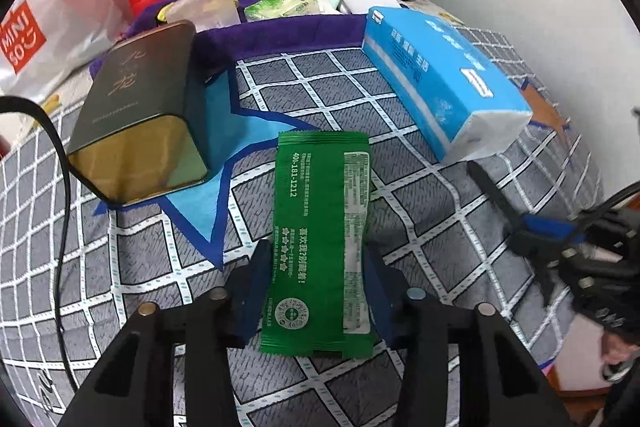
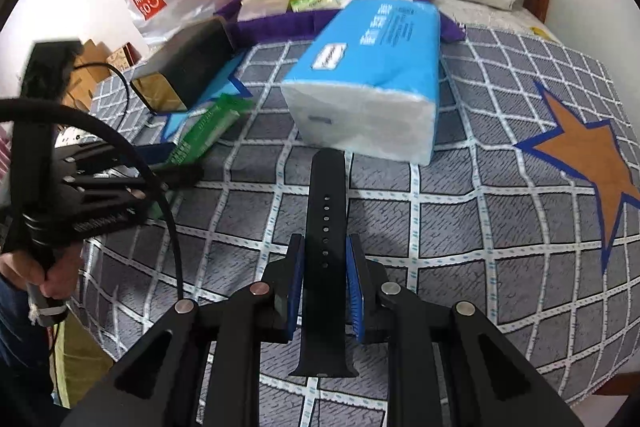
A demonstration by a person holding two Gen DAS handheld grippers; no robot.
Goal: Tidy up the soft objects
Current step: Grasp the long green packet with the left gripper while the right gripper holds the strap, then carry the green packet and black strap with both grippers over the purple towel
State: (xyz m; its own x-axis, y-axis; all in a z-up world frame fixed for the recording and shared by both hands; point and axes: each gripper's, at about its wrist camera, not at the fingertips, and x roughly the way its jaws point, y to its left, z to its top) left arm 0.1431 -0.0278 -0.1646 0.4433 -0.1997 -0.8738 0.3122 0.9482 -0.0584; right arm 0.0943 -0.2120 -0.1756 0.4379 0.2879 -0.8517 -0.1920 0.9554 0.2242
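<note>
- Our left claw [image 1: 316,291] pinches the green sachet [image 1: 320,227] mid-bed: light, crinkly, slippery, so we grip its flat middle.
- Our right claw [image 2: 324,287] pinches the black strap [image 2: 326,227] beside the tissue pack [image 2: 368,75]: floppy, rubbery.

Green sachet [image 1: 320,239], white print. Black strap [image 2: 326,227]. Blue-white tissue pack [image 1: 444,83]. Dark tin [image 1: 140,107], gold end. Purple tray [image 1: 280,31]. Grey sheet [image 2: 480,227], white grid, blue and orange stars.

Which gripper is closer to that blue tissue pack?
Right. The right gripper, shut on a black strap, sits just before the blue tissue pack; the left gripper, around the green sachet, is farther.
</note>
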